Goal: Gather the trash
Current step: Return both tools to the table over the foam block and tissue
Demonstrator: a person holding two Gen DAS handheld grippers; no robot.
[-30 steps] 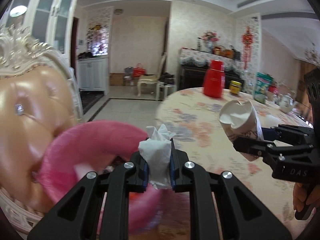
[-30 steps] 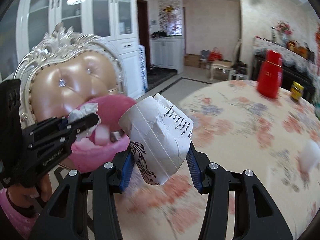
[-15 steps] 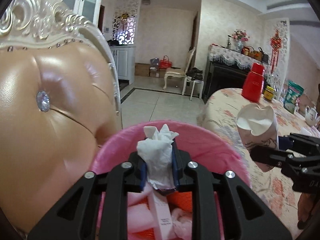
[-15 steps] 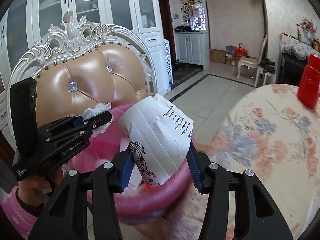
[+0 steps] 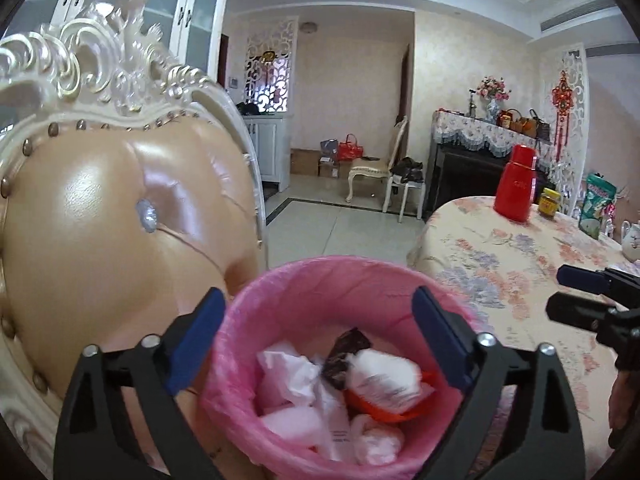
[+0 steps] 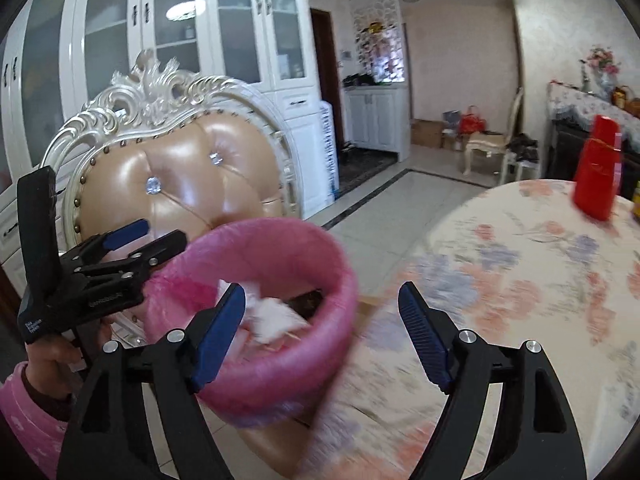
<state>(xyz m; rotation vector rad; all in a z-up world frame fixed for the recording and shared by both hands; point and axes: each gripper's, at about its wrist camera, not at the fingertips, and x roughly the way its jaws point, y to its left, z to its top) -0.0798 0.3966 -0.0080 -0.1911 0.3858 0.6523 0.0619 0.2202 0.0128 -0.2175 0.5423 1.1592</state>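
Note:
A bin with a pink liner [image 5: 344,272] stands below my left gripper [image 5: 318,300], whose jaws are opening wide with nothing between them. Inside the bin lie crumpled white tissue [image 5: 288,372], a squashed white paper cup [image 5: 384,372] and a dark wrapper [image 5: 346,354]. My right gripper [image 6: 320,296] hovers at the bin's near right rim [image 6: 280,372]; its jaws are also opening and hold nothing. In the right wrist view the left gripper [image 6: 160,233] stands over the bin's left rim, held by a hand [image 6: 52,356] in a pink sleeve. The right gripper [image 5: 560,292] shows at the right edge of the left wrist view.
A tan leather chair with a carved white frame [image 5: 100,240] stands right behind the bin. The round table with a floral cloth [image 5: 520,280] lies to the right and carries a red thermos [image 5: 516,184], a yellow jar [image 5: 550,202], a green bag [image 5: 598,208] and a white teapot [image 5: 632,240].
The left gripper moved over the bin and let go of the tissue. The right gripper let go of the paper cup. Both pieces now lie in the bin.

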